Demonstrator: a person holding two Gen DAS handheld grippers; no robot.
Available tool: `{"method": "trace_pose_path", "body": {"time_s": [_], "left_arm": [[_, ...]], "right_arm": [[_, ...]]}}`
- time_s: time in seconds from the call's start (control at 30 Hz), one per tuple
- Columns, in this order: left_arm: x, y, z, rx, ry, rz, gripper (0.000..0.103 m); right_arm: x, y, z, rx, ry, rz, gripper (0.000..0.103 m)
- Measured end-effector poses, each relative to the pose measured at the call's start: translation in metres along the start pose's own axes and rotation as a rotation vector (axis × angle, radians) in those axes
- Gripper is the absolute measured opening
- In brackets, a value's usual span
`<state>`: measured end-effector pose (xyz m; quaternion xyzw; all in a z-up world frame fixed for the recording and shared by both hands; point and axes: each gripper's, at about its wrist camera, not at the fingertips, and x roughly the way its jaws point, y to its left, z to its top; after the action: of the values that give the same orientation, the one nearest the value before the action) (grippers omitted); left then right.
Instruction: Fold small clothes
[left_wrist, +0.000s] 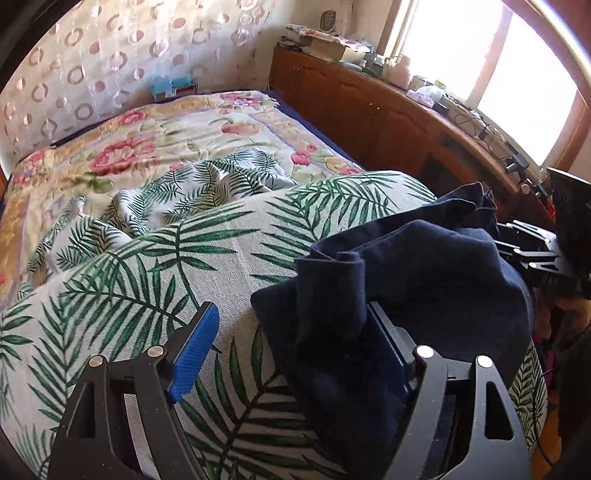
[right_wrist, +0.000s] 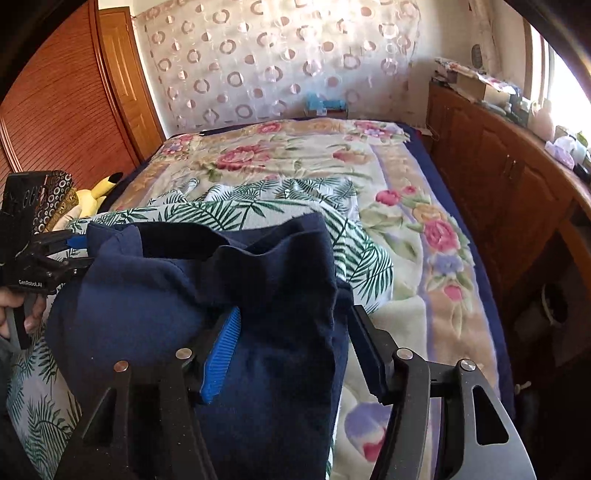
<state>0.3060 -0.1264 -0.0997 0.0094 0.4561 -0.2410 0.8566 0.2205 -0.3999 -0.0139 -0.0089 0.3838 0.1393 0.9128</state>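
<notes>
A dark navy garment (left_wrist: 424, 280) lies bunched on the palm-leaf sheet (left_wrist: 155, 280) at the near edge of the bed. My left gripper (left_wrist: 295, 350) is open, jaws wide apart; the cloth drapes over its right finger (left_wrist: 395, 347) and its left blue pad (left_wrist: 195, 350) is bare. In the right wrist view the same garment (right_wrist: 155, 295) fills the space between my right gripper's (right_wrist: 295, 350) open fingers and covers part of the left blue pad (right_wrist: 221, 354). The left gripper (right_wrist: 55, 258) shows at the garment's far left end.
A floral blanket (right_wrist: 424, 206) covers the rest of the bed. A wooden cabinet (left_wrist: 369, 107) with clutter runs along the right under a window. A wooden wardrobe (right_wrist: 55, 110) stands left, with a yellow plush toy (right_wrist: 99, 192) beside the bed.
</notes>
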Motion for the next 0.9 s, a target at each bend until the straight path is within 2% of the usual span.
{"method": "trace_pose_path", "body": {"time_s": [0.13, 0.2, 0.23, 0.3, 0.37, 0.43, 0.53, 0.6, 0.63, 0.67, 0.77, 0.9], "left_arm": [[0.0, -0.003, -0.001, 0.006, -0.02, -0.001, 0.08], [0.0, -0.005, -0.001, 0.011, -0.027, -0.022, 0.07], [-0.001, -0.006, -0.001, 0.011, -0.028, -0.045, 0.061], [-0.002, -0.007, -0.001, 0.014, -0.029, -0.058, 0.054], [-0.004, -0.008, -0.001, 0.021, -0.036, -0.057, 0.042], [-0.004, -0.008, -0.001, 0.023, -0.037, -0.059, 0.033], [-0.006, -0.011, 0.0, 0.032, -0.035, -0.059, 0.025], [-0.008, -0.015, 0.0, 0.046, -0.041, -0.05, 0.018], [-0.009, -0.016, 0.0, 0.051, -0.044, -0.046, 0.013], [-0.012, -0.019, 0.0, 0.06, -0.05, -0.042, 0.011], [-0.025, -0.022, -0.001, 0.067, -0.089, -0.037, 0.01], [-0.057, -0.027, 0.0, 0.071, -0.163, -0.061, 0.01]], "right_arm": [[0.002, -0.004, 0.002, 0.032, 0.01, 0.03, 0.062], [0.002, -0.004, 0.004, 0.039, 0.009, 0.041, 0.062], [0.002, -0.004, 0.003, 0.037, 0.01, 0.046, 0.062], [0.002, -0.001, 0.003, 0.026, 0.005, 0.058, 0.055], [0.004, 0.002, 0.001, 0.011, 0.002, 0.078, 0.042], [0.006, 0.005, 0.0, -0.014, 0.013, 0.079, 0.039], [0.011, -0.006, 0.0, 0.027, 0.025, 0.132, 0.039], [0.011, -0.012, 0.0, 0.042, 0.03, 0.15, 0.034], [0.01, -0.013, 0.0, 0.047, 0.028, 0.164, 0.018], [0.009, -0.011, 0.0, 0.046, 0.018, 0.178, 0.014], [0.002, -0.001, -0.003, -0.003, -0.015, 0.114, 0.012], [-0.022, 0.004, -0.001, -0.002, -0.103, 0.095, 0.011]]}}
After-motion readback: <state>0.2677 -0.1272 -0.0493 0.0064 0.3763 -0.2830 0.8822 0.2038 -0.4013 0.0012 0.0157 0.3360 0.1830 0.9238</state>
